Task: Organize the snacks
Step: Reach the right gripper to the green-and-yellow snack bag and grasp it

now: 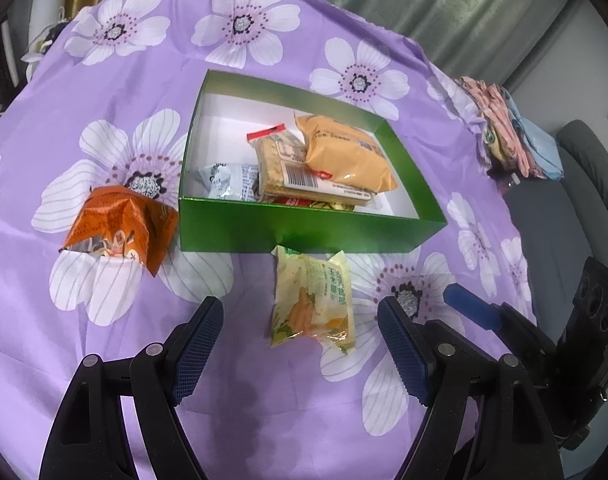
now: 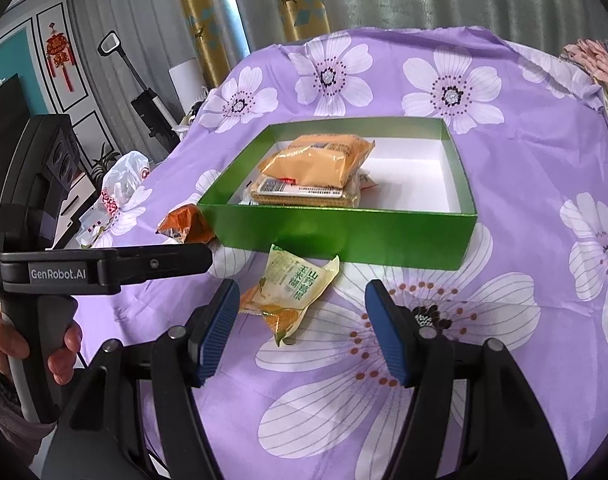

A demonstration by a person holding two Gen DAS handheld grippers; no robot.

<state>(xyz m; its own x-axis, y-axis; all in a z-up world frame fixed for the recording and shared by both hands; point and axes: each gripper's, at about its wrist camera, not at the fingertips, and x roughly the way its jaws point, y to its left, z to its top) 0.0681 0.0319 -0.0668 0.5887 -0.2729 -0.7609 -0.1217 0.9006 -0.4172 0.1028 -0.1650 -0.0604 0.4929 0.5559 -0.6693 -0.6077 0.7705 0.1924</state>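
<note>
The yellow-green snack packet [image 1: 311,300] lay flat on the flowered table [image 1: 116,92], just in front of the green box [image 1: 304,232], its top corner close to or touching the box's near wall. Its long axis ran from that wall back toward the left tongs [image 1: 300,344], which stood apart and empty with the packet between and slightly ahead of them. The right tongs [image 2: 302,328] were also apart, holding nothing, the packet off their left finger. The packet looked light, soft and crinkly, probably slippery film; pinching across its narrow middle seemed safest. An orange packet [image 1: 120,228] sat left of the box, which already held several snacks.
</note>
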